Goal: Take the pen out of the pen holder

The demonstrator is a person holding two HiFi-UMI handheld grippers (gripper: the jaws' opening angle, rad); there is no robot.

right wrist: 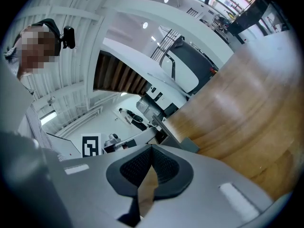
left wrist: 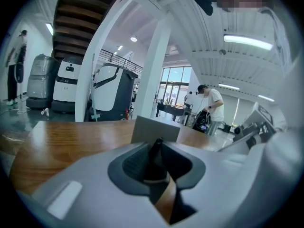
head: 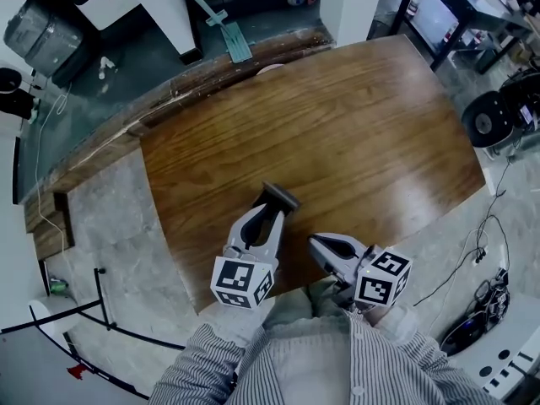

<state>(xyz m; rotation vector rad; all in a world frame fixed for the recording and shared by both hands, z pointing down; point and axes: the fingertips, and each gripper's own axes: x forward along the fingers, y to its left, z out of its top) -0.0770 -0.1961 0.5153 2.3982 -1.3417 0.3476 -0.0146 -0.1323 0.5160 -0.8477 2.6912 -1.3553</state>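
Left gripper (head: 274, 212) clamped on pen (left wrist: 156, 156) in pen holder (head: 279, 197).
Near pen holder's right: right gripper (head: 319, 245) closed, empty, over table (head: 363, 125).

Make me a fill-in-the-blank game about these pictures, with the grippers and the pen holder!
1. The pen holder stands on a brown ___ table.
2. Between the jaws of the left gripper stands a dark ___.
3. The right gripper has its jaws shut on ___.
4. The colour of the pen holder is ___.

Missing words: wooden; pen; nothing; grey.
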